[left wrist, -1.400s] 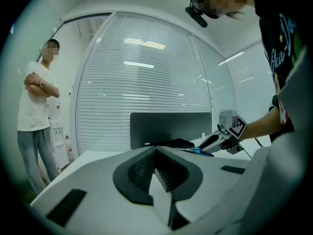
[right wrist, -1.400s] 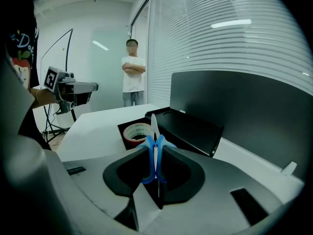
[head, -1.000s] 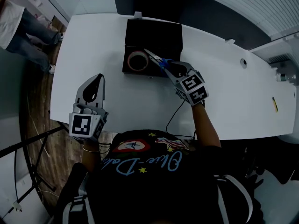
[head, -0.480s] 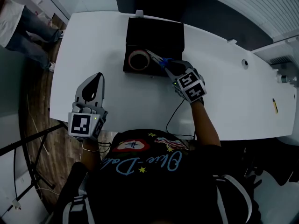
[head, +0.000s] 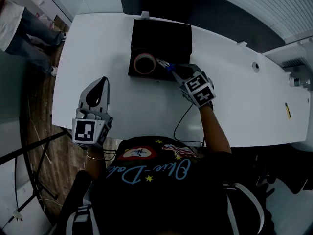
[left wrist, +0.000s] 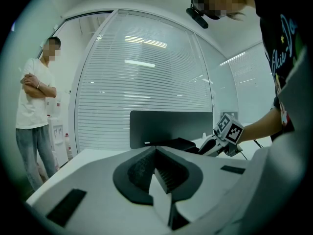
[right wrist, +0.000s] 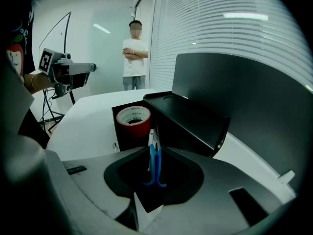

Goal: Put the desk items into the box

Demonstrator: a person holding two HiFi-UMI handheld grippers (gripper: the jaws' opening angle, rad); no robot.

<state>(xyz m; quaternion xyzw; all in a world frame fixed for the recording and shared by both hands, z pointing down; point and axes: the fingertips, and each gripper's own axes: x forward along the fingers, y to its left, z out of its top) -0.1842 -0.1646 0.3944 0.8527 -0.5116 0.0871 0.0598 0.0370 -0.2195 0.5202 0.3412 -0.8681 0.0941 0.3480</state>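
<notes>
A black box (head: 161,35) stands open at the far side of the white desk (head: 127,106), with a red tape roll (head: 145,63) in its near left corner. My right gripper (head: 172,68) hovers at the box's near right edge, and its jaws are closing on blue-handled scissors (head: 164,63) held between them. In the right gripper view the scissors (right wrist: 154,159) hang between the pads, blades pointing at the tape roll (right wrist: 133,116) and the box (right wrist: 193,119). My left gripper (head: 100,81) stays over the desk's near left part, shut and holding nothing (left wrist: 156,152).
A person (head: 19,26) stands on the floor off the desk's left end, arms folded (right wrist: 134,58). A dark partition panel (head: 205,9) runs behind the desk. A black cable (head: 182,120) trails from my right hand. A small yellow object (head: 288,109) lies far right.
My right gripper has shifted slightly toward the box and tipped the scissors down, so their blades now look shorter over the box's near edge. The left gripper has not moved.
</notes>
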